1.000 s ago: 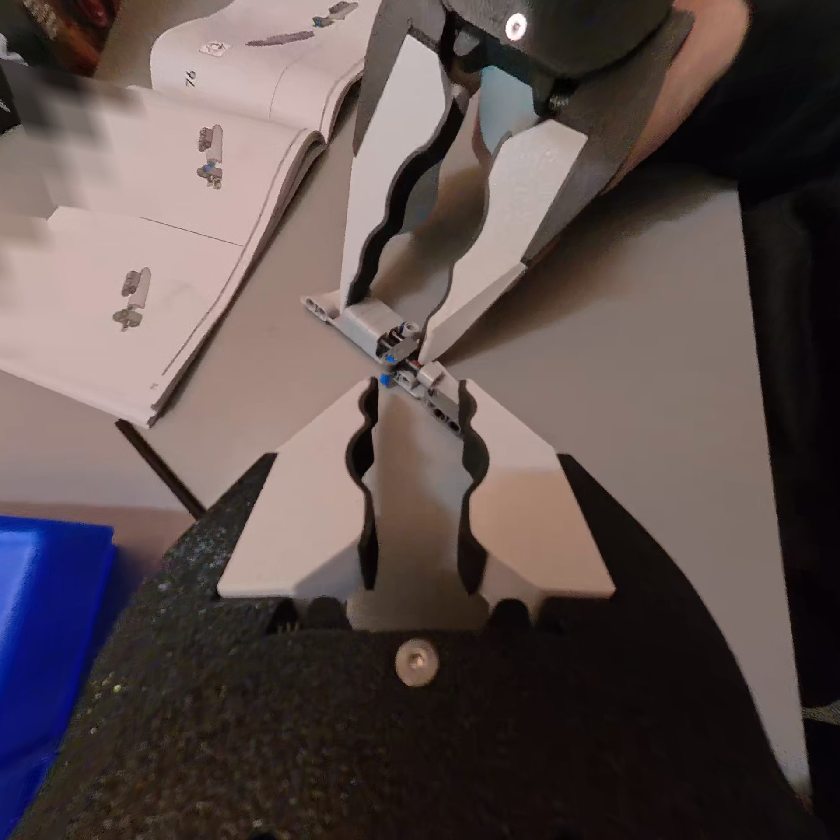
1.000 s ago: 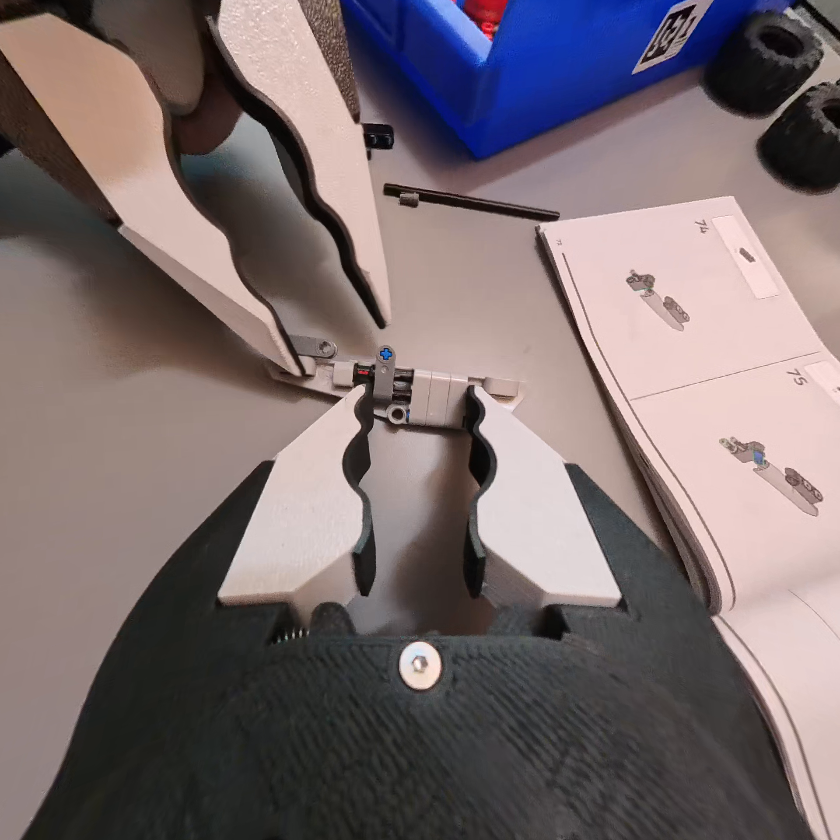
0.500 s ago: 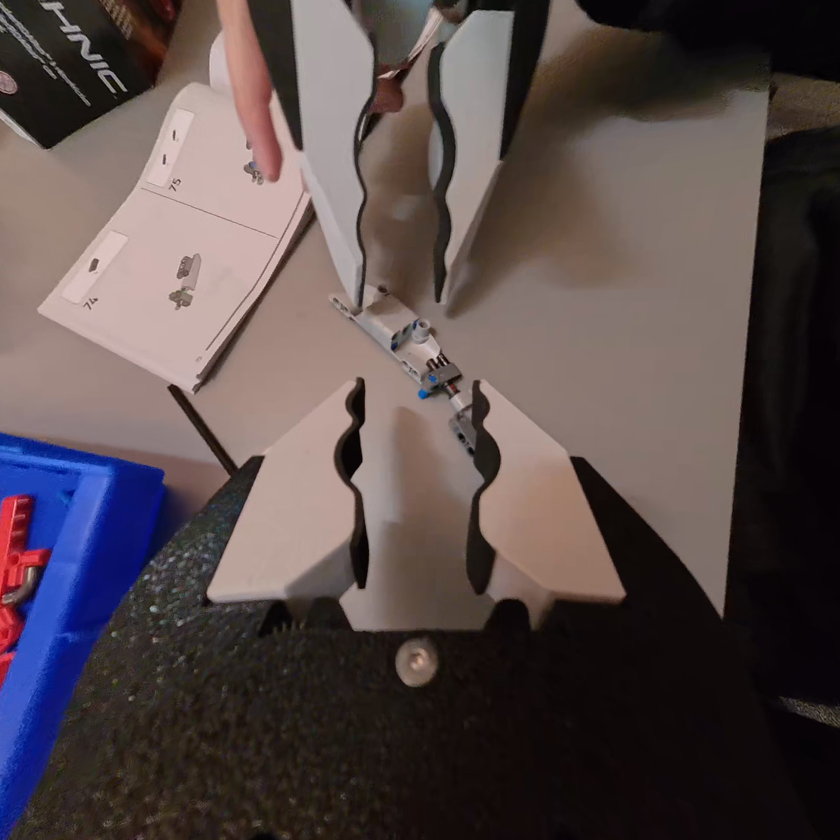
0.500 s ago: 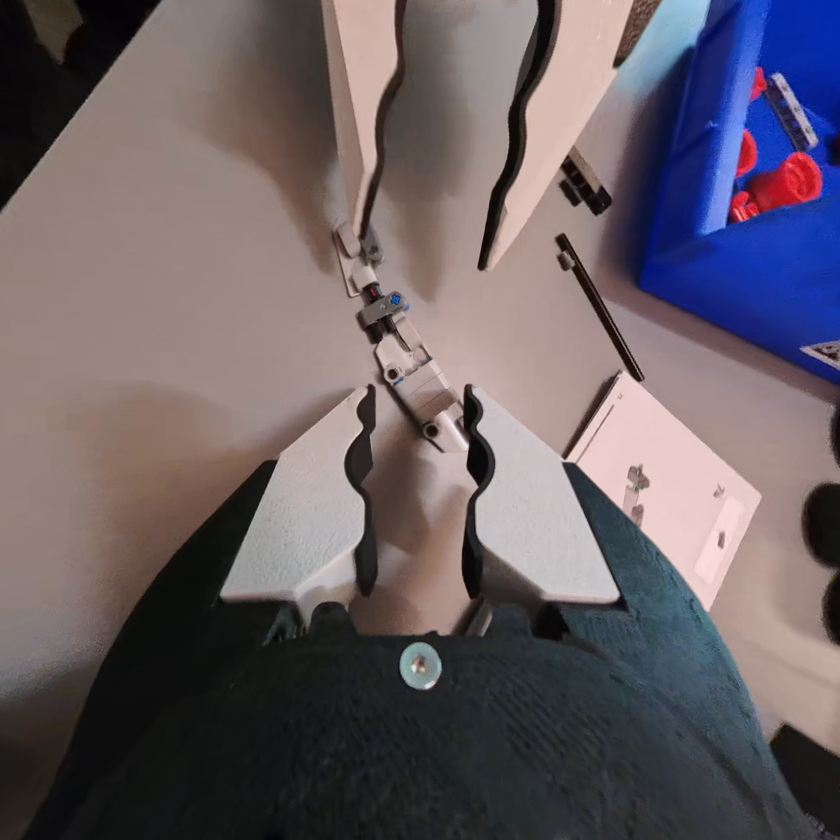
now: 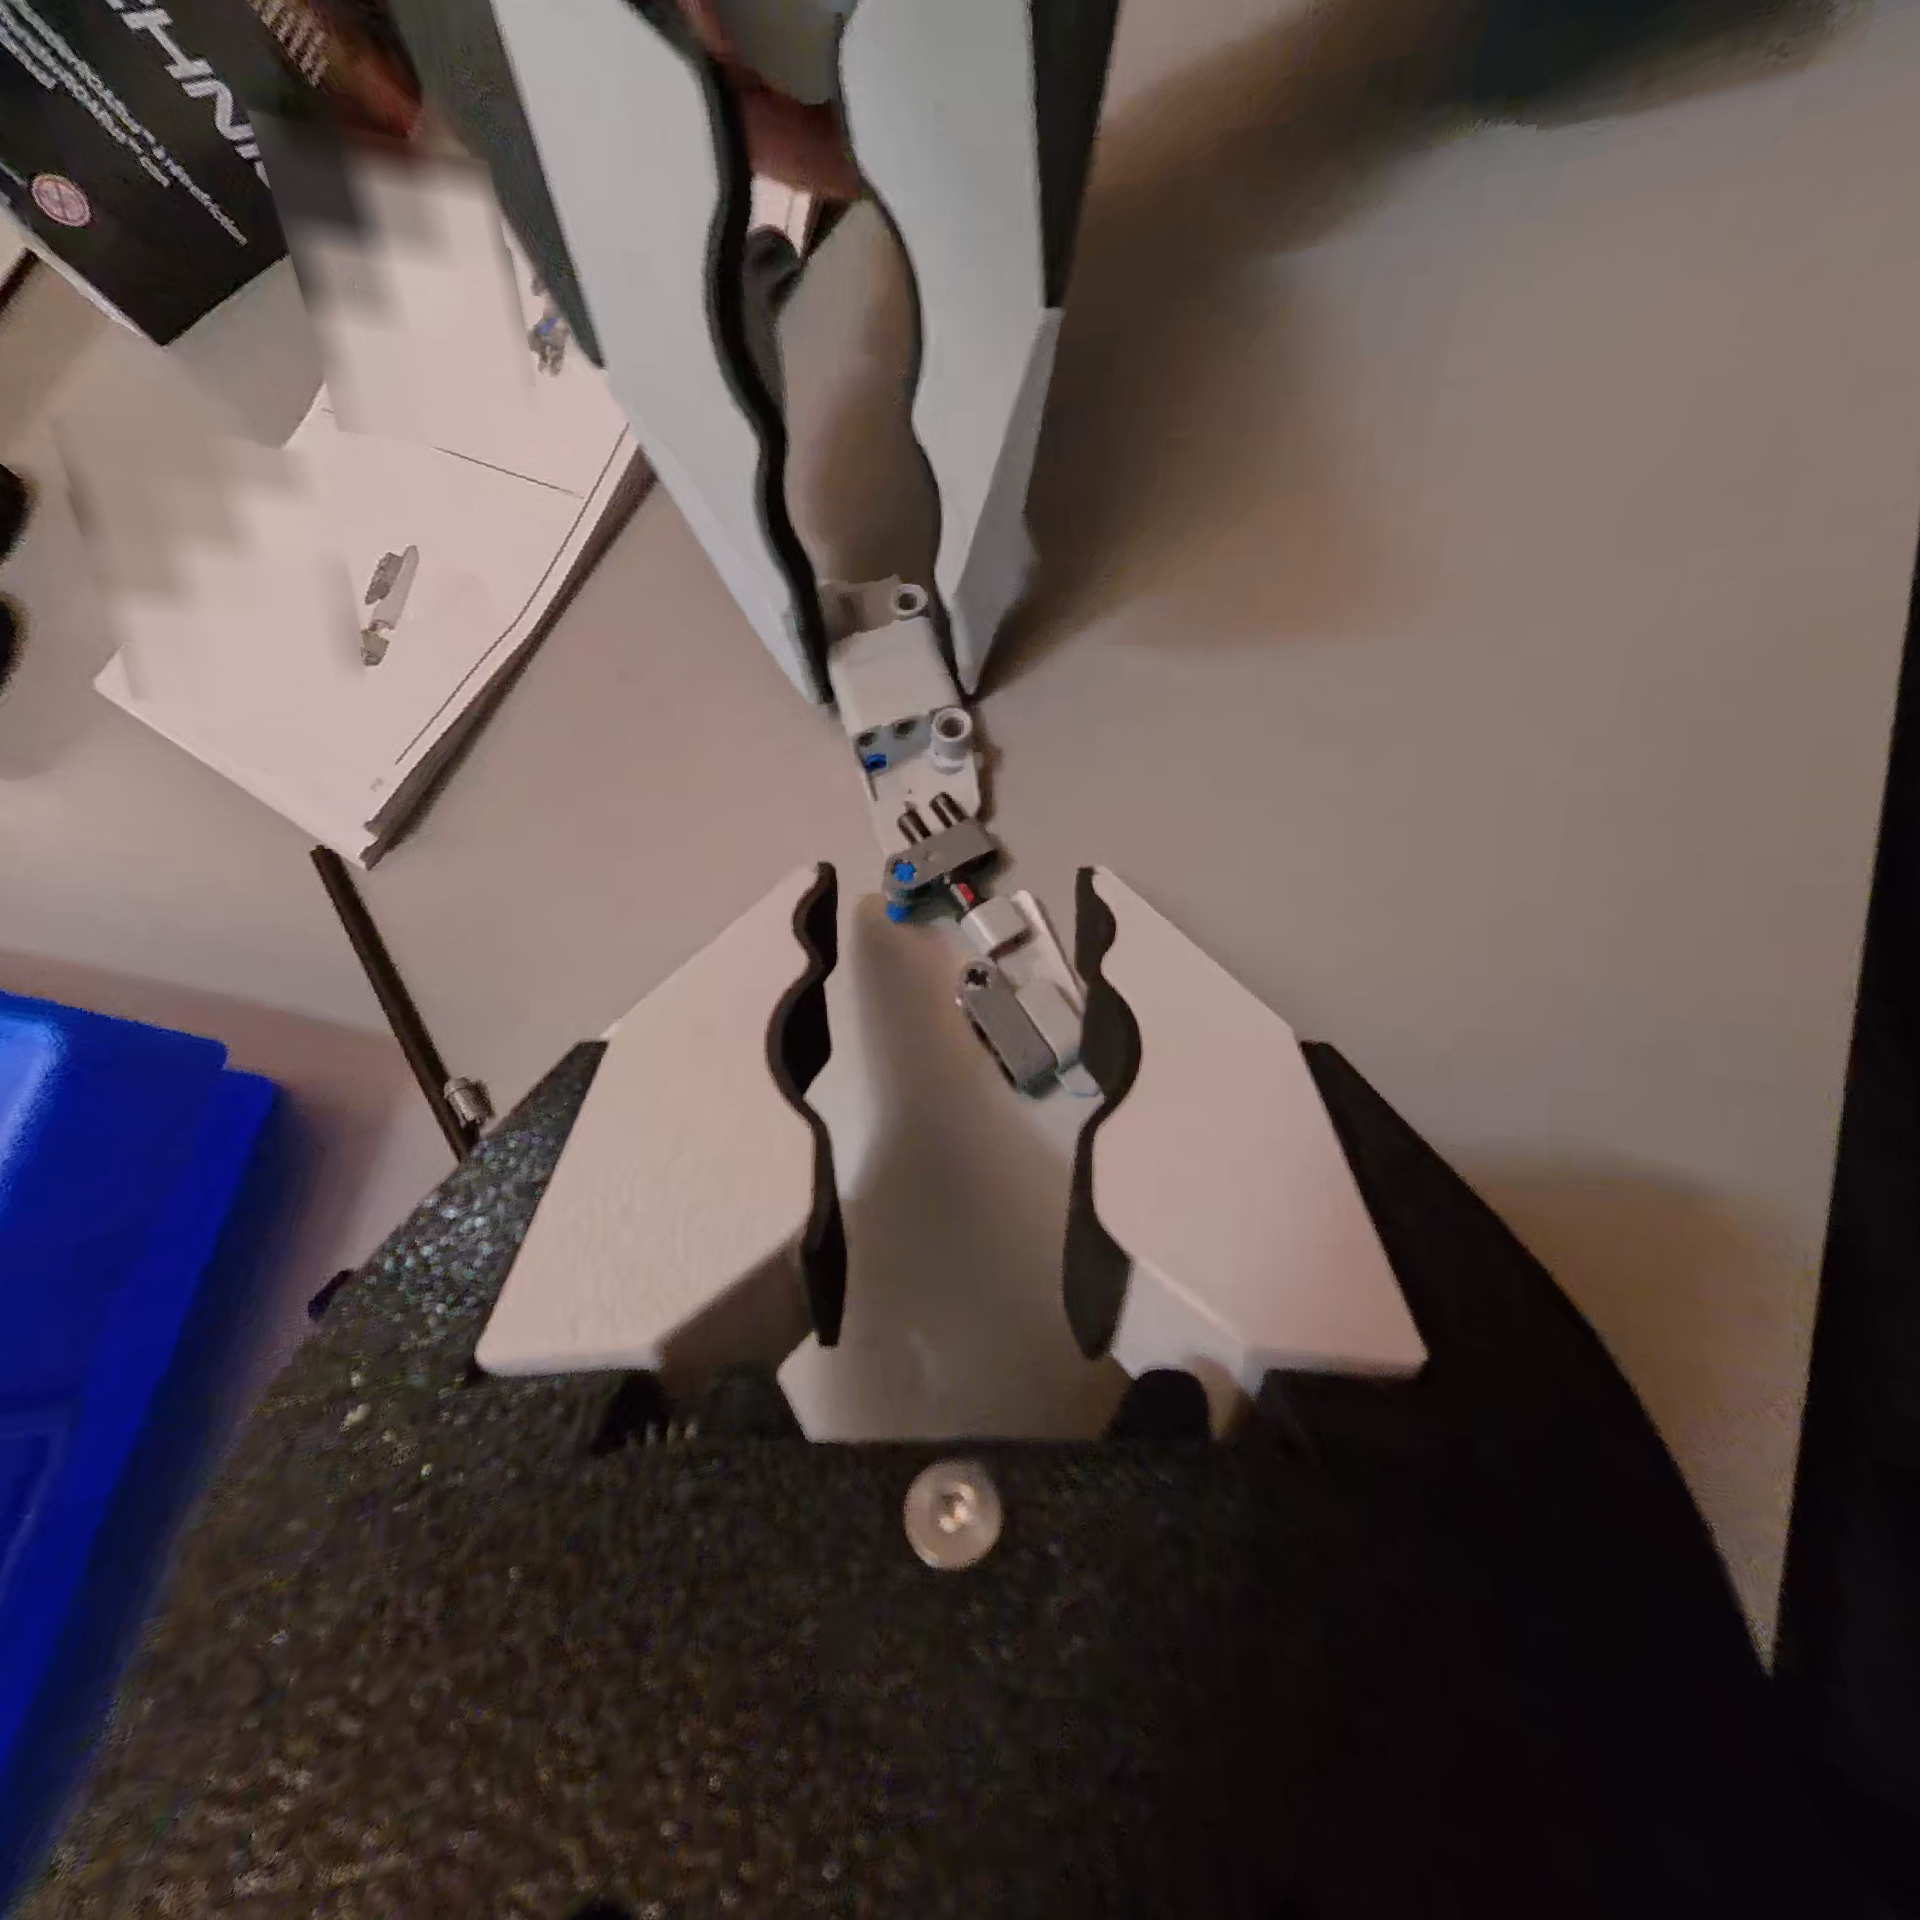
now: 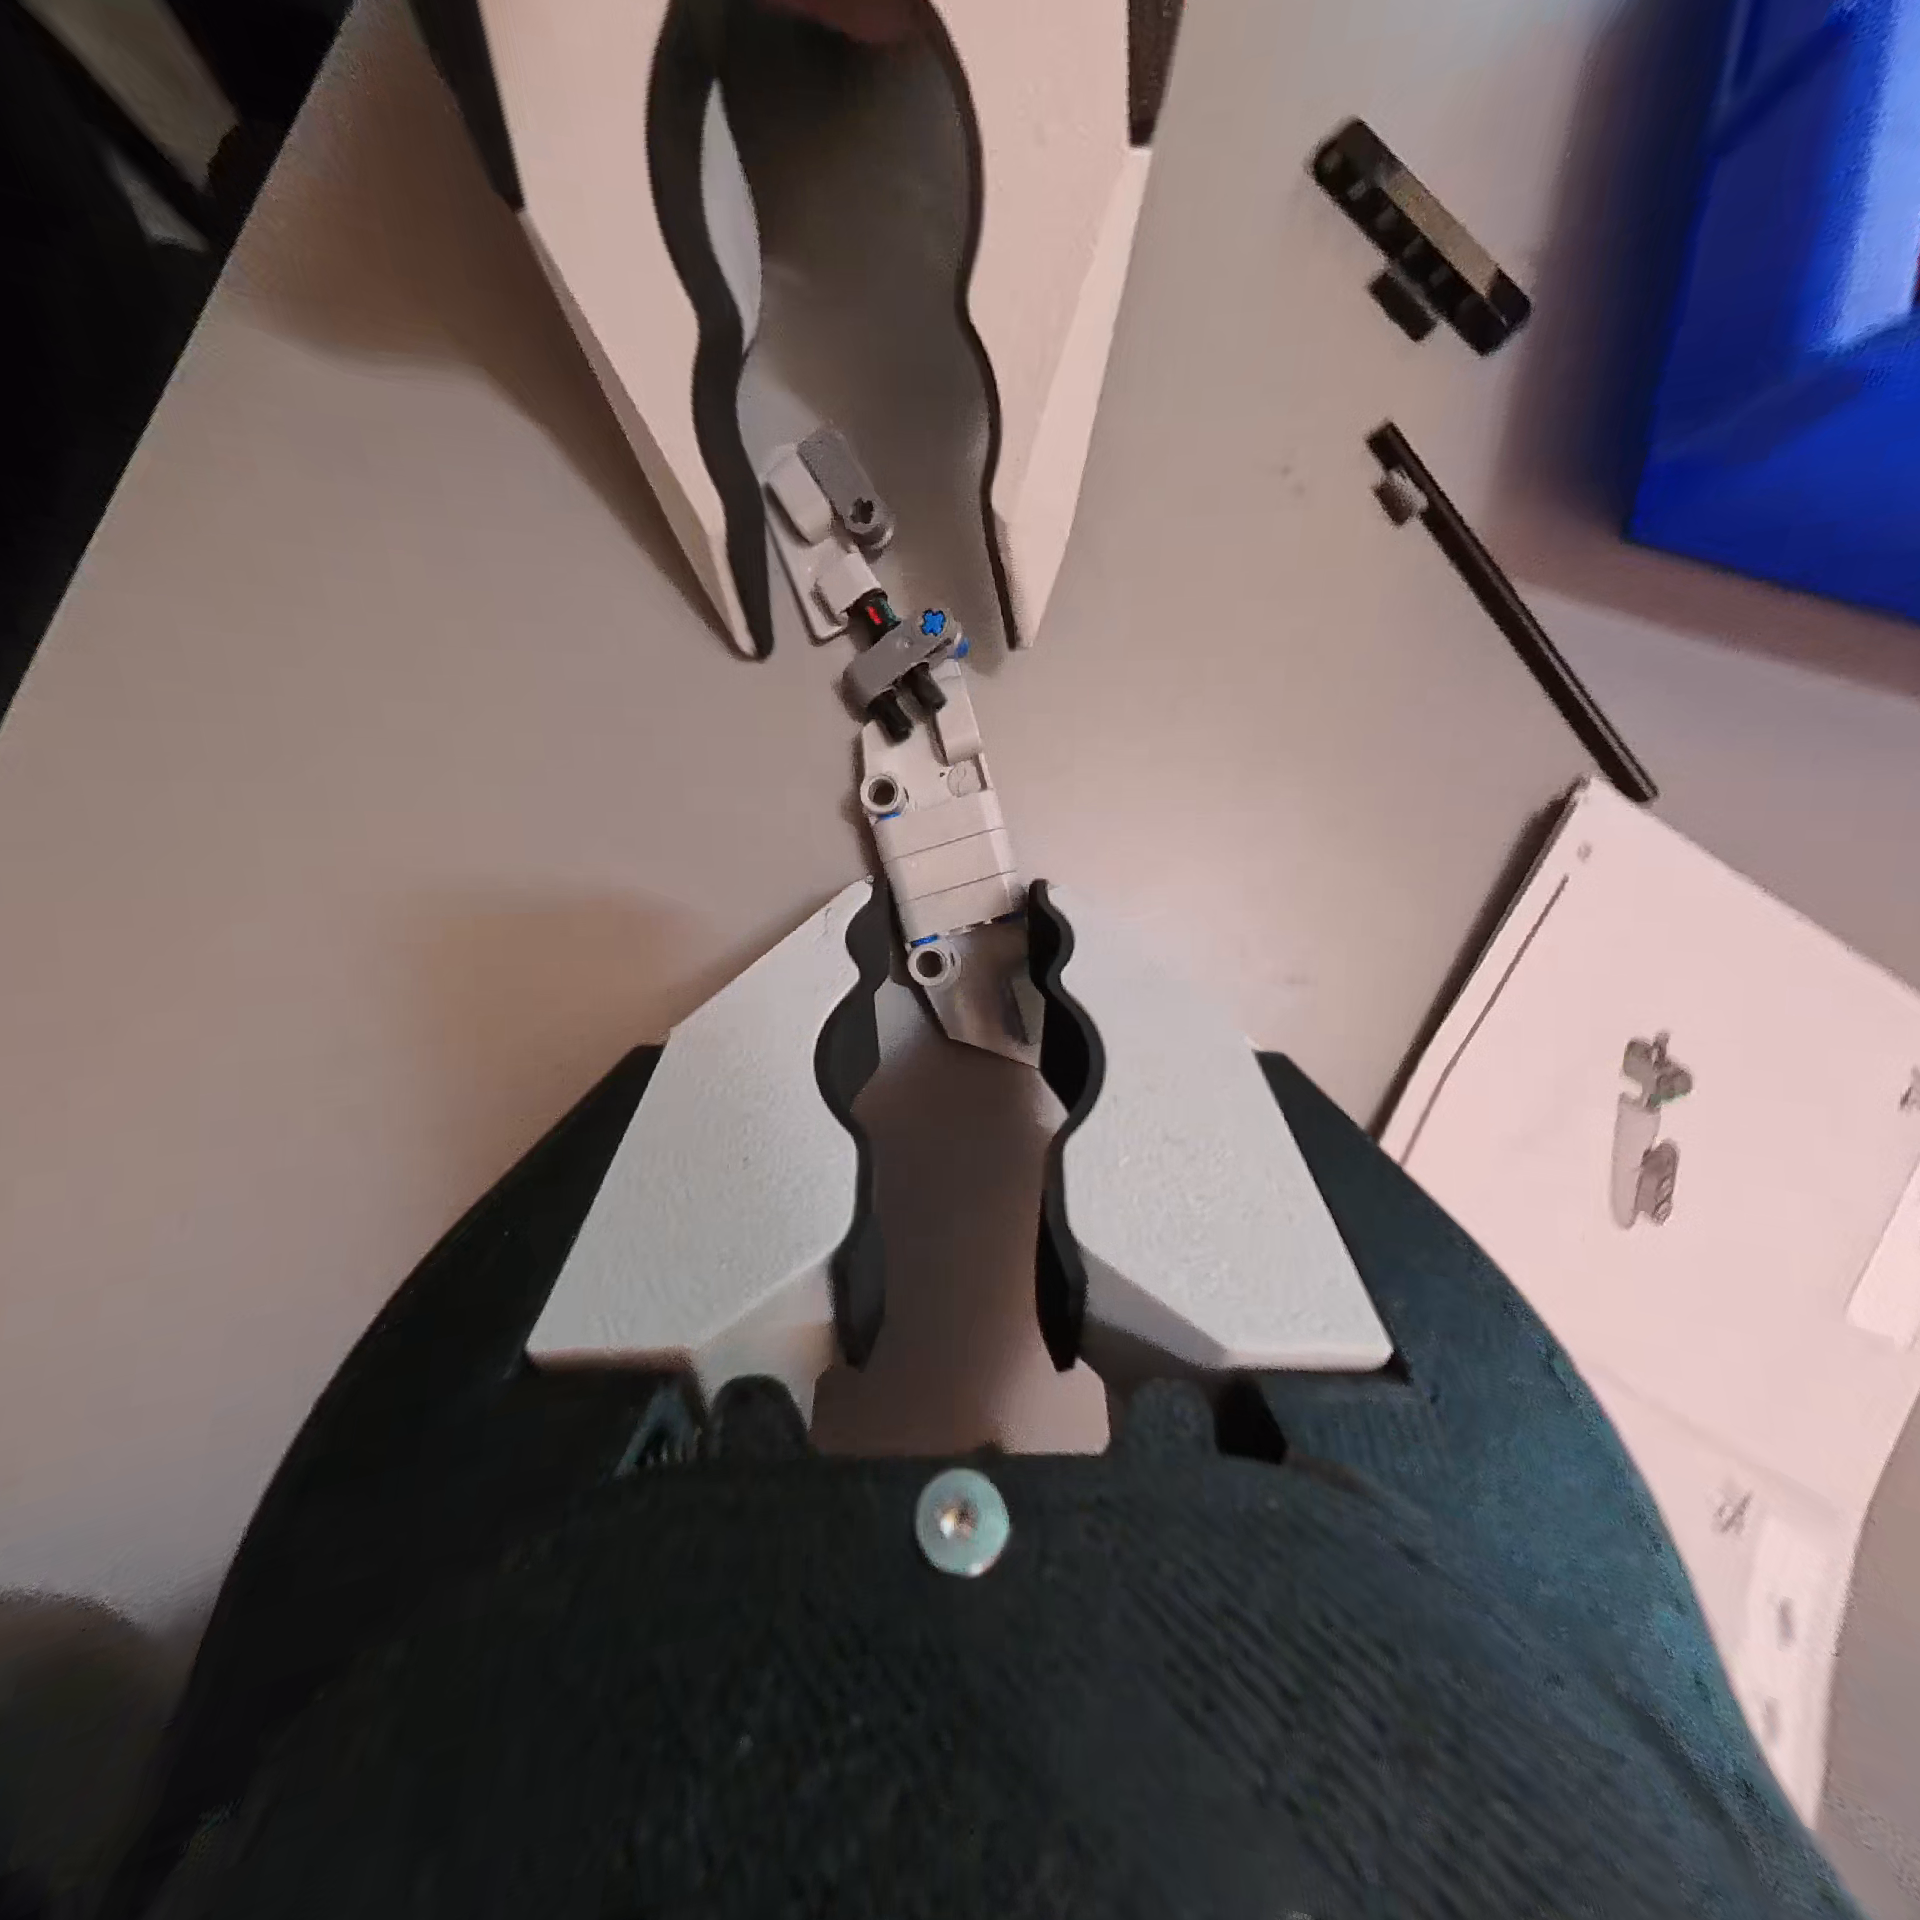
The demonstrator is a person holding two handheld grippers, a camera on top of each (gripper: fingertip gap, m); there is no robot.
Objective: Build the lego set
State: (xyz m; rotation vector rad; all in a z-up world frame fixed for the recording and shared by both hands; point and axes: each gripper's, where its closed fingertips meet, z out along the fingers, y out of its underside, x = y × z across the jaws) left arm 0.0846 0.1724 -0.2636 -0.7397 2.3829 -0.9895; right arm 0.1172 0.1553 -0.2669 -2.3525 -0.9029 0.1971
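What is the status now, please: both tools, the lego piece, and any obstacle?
Right tool shut on lego piece. Left tool open, straddling its other end. Axle lies aside, clear.

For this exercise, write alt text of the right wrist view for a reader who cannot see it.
A small grey lego assembly lies on a pale table, its near end between the fingers of the right gripper and its far end between the left gripper. To the right lie a black axle, a black beam, a blue bin and an open instruction booklet.
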